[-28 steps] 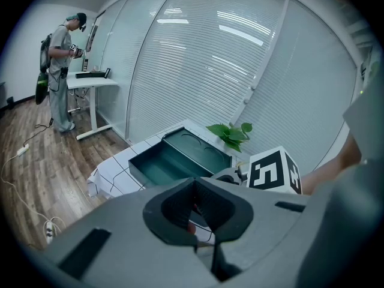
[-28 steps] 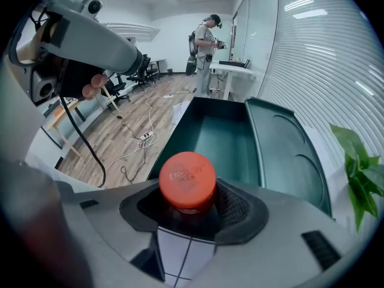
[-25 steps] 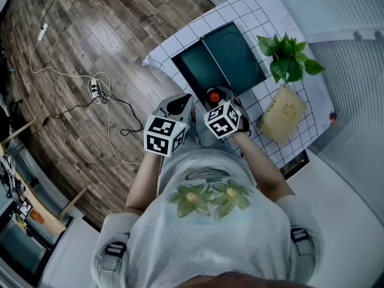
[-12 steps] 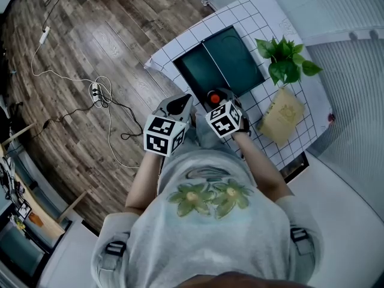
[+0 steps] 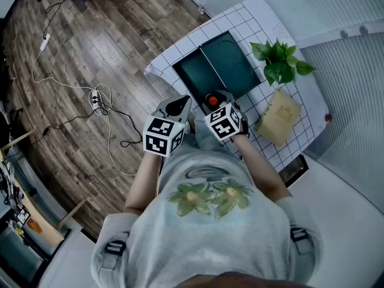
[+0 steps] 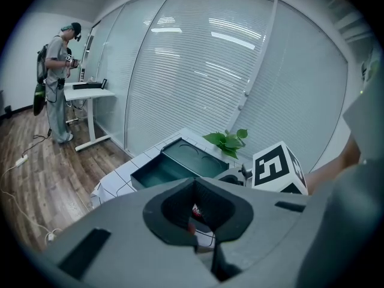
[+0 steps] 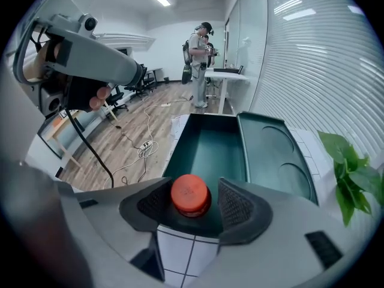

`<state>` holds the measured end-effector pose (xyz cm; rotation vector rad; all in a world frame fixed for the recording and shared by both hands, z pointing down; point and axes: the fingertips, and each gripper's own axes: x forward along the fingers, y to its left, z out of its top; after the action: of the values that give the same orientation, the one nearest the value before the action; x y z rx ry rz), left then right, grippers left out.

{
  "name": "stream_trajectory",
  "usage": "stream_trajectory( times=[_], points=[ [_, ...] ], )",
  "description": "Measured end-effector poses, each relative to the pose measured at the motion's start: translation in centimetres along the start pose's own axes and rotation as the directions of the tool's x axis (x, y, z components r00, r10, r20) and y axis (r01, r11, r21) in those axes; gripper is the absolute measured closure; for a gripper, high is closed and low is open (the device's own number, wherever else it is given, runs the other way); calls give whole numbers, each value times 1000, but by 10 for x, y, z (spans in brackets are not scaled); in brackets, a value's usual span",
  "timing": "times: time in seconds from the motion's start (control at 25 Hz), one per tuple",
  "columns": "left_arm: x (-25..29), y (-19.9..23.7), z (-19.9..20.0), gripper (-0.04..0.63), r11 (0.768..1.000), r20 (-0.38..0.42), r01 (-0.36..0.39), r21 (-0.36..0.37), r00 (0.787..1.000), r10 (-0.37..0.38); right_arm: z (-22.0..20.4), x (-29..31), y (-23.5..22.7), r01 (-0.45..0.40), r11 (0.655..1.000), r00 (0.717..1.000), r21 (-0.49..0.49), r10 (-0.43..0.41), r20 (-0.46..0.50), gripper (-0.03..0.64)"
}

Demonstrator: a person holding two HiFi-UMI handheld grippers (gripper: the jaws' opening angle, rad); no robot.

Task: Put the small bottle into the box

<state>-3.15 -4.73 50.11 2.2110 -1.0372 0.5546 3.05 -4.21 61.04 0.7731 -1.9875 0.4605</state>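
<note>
The small bottle [image 7: 191,194] sits between the jaws of my right hand-held gripper [image 7: 194,204], which pinches it below its orange cap and holds it upright. It hangs at the near edge of the surface [image 7: 175,252], just short of the near wall of the dark green box [image 7: 207,144]. Over the last second almost nothing about the bottle has changed. My head has shifted a little, so the scene has slid in the head view, but the bottle and the box keep the same relation. I take that to mean the carry is paused just before the drop, and the bottle is not yet over the box's opening.

The box is open, with its lid [image 7: 277,155] folded out flat on the right side, so nothing blocks the way in. What remains, as I judge it, is a short push forward over the near wall, then letting go.

My left hand-held gripper [image 6: 203,243] has its jaws pressed together on nothing and hangs beside the right one. A potted plant [image 5: 277,62] and a tan pouch [image 5: 279,116] stand along the right edge, well clear of the path.
</note>
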Motion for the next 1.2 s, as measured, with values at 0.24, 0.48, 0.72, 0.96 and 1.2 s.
stream_trajectory(
  times=[0.24, 0.48, 0.72, 0.96, 1.2],
  points=[
    [-7, -6, 2, 591, 1000, 16, 4, 21, 1000, -4, 8, -16, -1, 30, 999, 998, 33, -32, 52, 399],
    [-13, -12, 4, 591, 999, 25, 10, 39, 1000, -11, 15, -34, -1, 44, 995, 993, 85, -52, 102, 400],
    [-19, -20, 5, 591, 998, 37, 19, 62, 999, -21, 21, -53, -1, 80, 990, 982, 117, -98, 161, 454],
    [-26, -27, 4, 591, 996, 44, 24, 84, 999, -27, 27, -78, -6, 134, 975, 951, 175, -176, 254, 580],
    [-31, -33, -1, 591, 995, 40, 32, 98, 999, -36, 31, -99, -3, 91, 966, 919, 241, -175, 354, 610]
  ],
)
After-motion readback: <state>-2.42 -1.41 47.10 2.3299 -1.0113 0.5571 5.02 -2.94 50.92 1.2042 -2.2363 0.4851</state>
